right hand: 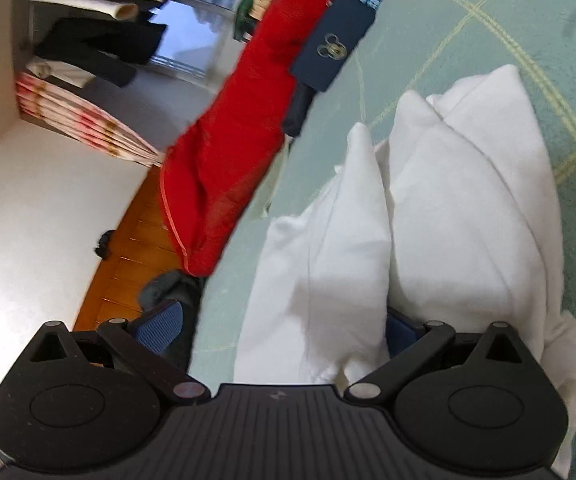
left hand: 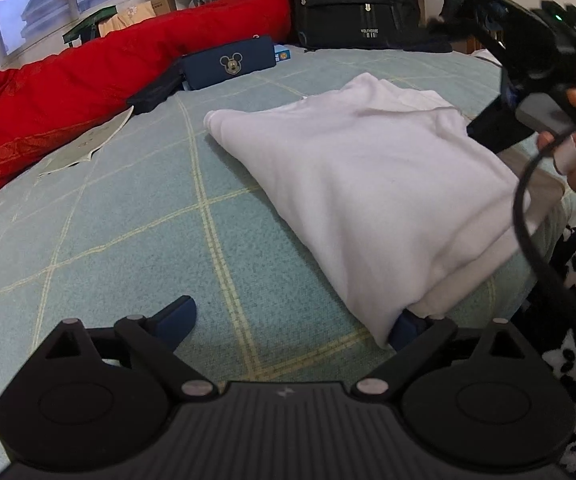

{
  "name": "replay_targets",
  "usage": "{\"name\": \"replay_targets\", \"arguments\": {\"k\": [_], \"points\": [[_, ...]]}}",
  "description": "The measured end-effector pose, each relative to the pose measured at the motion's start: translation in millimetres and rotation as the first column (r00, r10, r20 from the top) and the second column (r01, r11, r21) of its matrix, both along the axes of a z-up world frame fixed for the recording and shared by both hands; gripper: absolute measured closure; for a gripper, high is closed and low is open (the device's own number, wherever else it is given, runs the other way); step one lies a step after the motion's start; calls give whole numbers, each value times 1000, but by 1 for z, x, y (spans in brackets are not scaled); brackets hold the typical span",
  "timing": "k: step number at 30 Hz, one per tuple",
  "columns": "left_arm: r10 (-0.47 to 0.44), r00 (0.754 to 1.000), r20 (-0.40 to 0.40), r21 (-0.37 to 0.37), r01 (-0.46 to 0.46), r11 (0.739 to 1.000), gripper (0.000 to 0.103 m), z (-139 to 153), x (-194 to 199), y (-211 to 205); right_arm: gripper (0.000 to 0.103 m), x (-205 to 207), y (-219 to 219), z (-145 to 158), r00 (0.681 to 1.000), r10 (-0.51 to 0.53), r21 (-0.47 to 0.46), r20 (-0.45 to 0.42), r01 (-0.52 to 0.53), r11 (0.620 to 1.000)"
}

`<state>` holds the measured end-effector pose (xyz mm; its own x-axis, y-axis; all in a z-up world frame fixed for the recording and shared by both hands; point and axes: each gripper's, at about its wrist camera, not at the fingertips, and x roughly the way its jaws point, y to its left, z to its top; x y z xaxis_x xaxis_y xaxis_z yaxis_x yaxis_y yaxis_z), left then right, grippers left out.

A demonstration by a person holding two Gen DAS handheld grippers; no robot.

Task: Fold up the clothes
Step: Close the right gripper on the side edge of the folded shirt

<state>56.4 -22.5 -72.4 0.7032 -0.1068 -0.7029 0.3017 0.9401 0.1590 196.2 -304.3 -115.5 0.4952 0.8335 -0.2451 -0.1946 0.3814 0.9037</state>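
While the white garment [left hand: 364, 184] lies folded into a thick bundle on the green checked bed [left hand: 128, 240], both tools sit at its near edges. Far left, a red quilt [left hand: 88, 72] runs along the bed with a dark blue Mickey pouch [left hand: 228, 64] beside it, well clear of the work. The left gripper [left hand: 292, 320] stands wide apart: one blue finger rests bare on the sheet, the other is tucked under the bundle's near corner, clamping nothing. Further right, the right gripper [right hand: 276, 328] is also spread wide, rolled on its side; folds of cloth bulge between its fingers and drape over one, but the pads do not look pressed on them.

My worry is the loose layers. Should either gripper lift or pull away with fabric snagged on a finger, the stack could slide open and the fold come undone. A shallow pinch catching only the top layer would do the same.
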Motion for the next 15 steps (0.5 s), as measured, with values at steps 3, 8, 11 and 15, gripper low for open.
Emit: {"name": "replay_targets", "arguments": {"k": [3,8,11,15], "points": [[-2,1000,5,6,2,1000,7,0,-2,0,26,-4,-11,-8,1000,-27,4,-6,27,1000],[7,1000,2,-8,-7,1000,7,0,-1,1,27,7,-14,-10,996,-54,24,-71,56,998],[10,1000,3,-9,-10,1000,7,0,-2,1,50,3,-2,-5,997,-69,-112,-24,66,992],[11,1000,6,4,-11,1000,7,0,-3,-1,76,-4,3,-7,995,-102,-189,1,101,977]]}}
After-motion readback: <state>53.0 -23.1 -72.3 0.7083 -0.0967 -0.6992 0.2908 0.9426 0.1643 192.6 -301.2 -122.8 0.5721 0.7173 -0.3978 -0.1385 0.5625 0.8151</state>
